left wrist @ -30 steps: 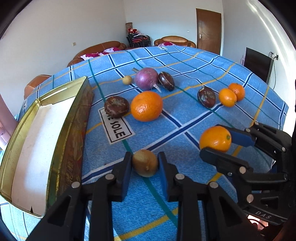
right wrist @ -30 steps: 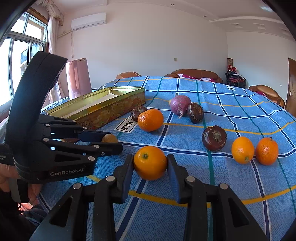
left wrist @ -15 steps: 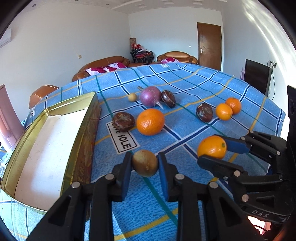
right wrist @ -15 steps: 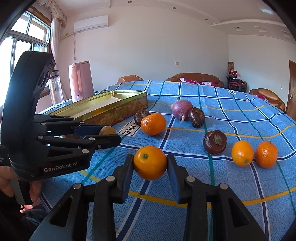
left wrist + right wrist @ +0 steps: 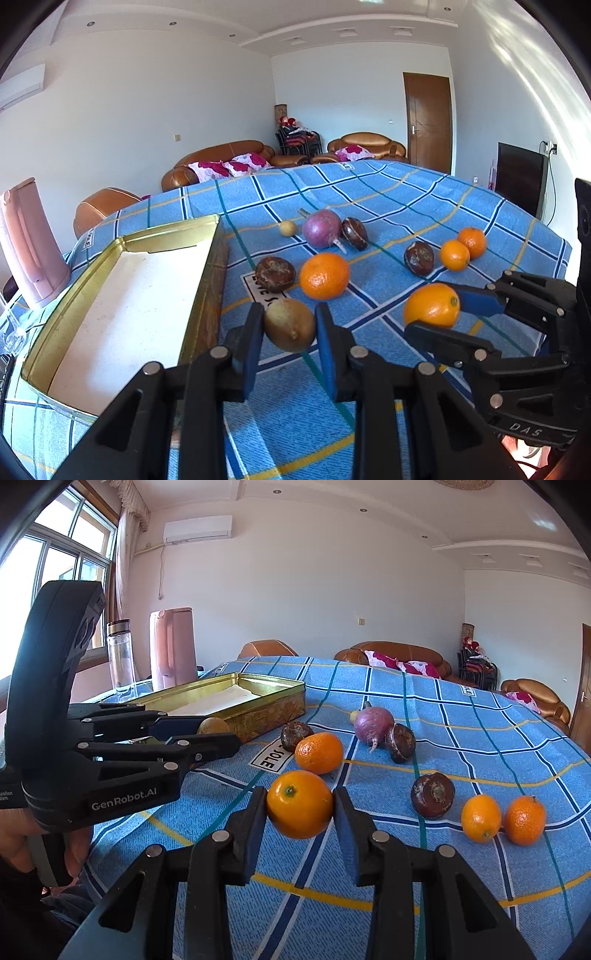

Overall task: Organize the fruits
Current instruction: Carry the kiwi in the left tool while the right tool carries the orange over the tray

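Gold tin (image 5: 110, 306) is sitting empty, so nothing is sorted. My left fingers (image 5: 290, 328) are gripping a brown fruit (image 5: 290, 325) beside the tin; my right fingers (image 5: 300, 805) are gripping an orange (image 5: 300, 804). Seven pieces are waiting on the counter (image 5: 461, 738) past the tin.

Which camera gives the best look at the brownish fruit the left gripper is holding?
The left wrist view: the brownish fruit sits whole, clamped between the left gripper pads. In the right wrist view only its top peeks above that gripper's fingers.
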{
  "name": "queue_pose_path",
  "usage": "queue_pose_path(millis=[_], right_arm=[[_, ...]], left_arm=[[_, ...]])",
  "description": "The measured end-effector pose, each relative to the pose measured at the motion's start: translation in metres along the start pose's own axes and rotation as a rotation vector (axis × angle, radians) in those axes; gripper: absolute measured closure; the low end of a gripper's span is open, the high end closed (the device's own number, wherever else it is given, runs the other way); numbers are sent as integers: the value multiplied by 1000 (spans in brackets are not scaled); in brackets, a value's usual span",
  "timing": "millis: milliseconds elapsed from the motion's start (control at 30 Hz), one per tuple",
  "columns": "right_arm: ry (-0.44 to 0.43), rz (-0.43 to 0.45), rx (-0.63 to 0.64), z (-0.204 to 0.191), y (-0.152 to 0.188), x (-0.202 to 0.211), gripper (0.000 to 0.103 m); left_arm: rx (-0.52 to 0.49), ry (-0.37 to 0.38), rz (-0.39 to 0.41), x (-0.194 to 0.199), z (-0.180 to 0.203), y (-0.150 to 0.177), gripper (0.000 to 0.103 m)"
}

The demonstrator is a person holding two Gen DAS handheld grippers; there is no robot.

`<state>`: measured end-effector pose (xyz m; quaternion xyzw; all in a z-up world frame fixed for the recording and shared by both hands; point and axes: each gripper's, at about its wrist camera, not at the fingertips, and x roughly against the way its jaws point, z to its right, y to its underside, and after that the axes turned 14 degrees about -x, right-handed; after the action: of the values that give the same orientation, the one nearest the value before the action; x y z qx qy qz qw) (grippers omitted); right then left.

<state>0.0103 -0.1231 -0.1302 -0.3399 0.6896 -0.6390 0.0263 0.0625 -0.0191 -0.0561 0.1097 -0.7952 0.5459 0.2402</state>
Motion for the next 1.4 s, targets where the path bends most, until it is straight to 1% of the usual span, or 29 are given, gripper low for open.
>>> queue_pose_path(millis=[367, 500, 1000, 1400], right_arm=[[-7, 30, 38, -11, -9, 3, 65], [-13, 41, 55, -16, -13, 3, 65], [-47, 61, 111, -35, -30, -4, 65], [-74, 54, 149, -53, -41, -16, 65]], left_arm=[[6, -61, 82, 18, -9, -4, 74], [11, -80, 99, 23, -13, -4, 74], [47, -127, 120, 31, -35, -2, 74], [82, -174, 116, 34, -60, 5, 74]])
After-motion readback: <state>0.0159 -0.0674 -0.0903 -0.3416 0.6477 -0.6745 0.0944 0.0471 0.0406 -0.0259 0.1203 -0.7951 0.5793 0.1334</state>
